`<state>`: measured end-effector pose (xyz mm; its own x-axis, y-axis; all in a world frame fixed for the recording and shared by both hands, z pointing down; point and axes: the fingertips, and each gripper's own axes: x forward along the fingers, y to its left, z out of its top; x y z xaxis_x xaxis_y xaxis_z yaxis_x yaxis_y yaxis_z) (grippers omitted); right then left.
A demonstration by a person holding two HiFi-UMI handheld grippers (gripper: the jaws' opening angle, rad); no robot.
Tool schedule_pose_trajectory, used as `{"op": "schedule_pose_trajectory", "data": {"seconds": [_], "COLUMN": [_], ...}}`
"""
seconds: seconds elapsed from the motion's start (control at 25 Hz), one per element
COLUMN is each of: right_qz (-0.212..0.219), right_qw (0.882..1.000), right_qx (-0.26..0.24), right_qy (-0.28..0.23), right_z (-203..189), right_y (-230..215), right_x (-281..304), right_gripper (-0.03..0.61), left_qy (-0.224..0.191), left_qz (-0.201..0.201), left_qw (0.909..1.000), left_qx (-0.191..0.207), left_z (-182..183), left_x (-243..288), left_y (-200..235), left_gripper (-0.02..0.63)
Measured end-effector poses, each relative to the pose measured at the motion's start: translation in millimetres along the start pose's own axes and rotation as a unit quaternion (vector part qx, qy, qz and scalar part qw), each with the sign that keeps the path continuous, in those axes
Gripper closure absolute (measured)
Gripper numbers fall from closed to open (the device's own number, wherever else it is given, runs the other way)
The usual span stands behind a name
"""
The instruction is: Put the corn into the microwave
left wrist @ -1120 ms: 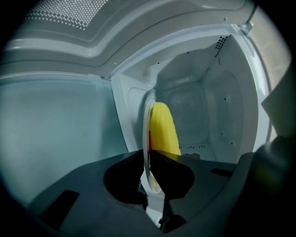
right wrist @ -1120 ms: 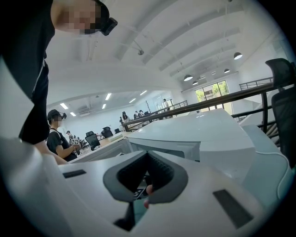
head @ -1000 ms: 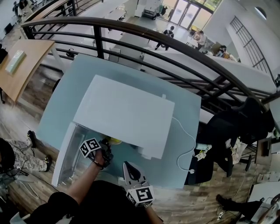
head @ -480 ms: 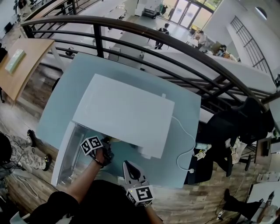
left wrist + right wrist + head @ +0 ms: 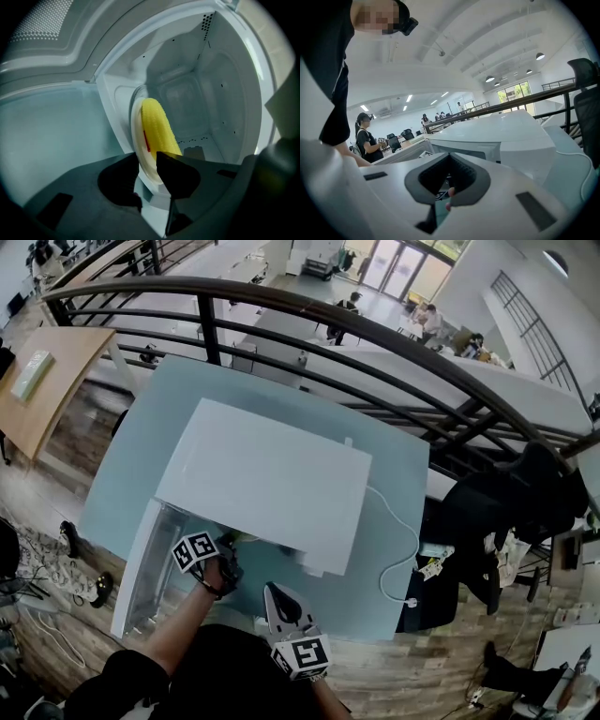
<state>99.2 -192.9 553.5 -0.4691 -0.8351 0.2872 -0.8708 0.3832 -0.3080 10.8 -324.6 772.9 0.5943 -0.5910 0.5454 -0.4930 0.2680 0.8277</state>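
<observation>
A yellow corn cob (image 5: pixel 157 129) lies on a white plate (image 5: pixel 139 154) inside the open white microwave (image 5: pixel 272 474). My left gripper (image 5: pixel 147 158) reaches into the cavity. Its jaws are opening, and the near rim of the plate is still between them. In the head view the left gripper (image 5: pixel 232 545) sits at the oven's mouth, beside the swung-out door (image 5: pixel 141 568). My right gripper (image 5: pixel 272 594) hangs near the table's front edge, in front of the microwave, shut and empty. Its closed jaws (image 5: pixel 449 200) point at the oven's front.
The microwave stands on a pale glass table (image 5: pixel 398 465). Its white cable (image 5: pixel 398 549) runs off to the right. A dark railing (image 5: pixel 375 324) passes behind the table and a black chair (image 5: pixel 506 512) stands at the right. A person (image 5: pixel 365 138) stands far off.
The yellow of the corn showed at the oven's mouth a second ago and is now almost hidden under the top. Both arms have kept their places.
</observation>
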Motion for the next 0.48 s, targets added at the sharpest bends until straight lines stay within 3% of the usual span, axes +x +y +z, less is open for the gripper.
{"op": "schedule_pose_trajectory", "data": {"seconds": [0.48], "right_qz": [-0.008], "right_qw": [1.000], "right_qx": [0.001], "right_qy": [0.006], "right_z": [3.8], "right_y": [2.5], "right_x": [-17.2], "right_gripper": [0.569], "left_qy": [0.010], "left_qz": [0.008], "left_qw": [0.9999], "left_qx": [-0.006], "left_z": [-1.3], "left_x": [4.4], "left_y": [4.6], "left_gripper": [0.436]}}
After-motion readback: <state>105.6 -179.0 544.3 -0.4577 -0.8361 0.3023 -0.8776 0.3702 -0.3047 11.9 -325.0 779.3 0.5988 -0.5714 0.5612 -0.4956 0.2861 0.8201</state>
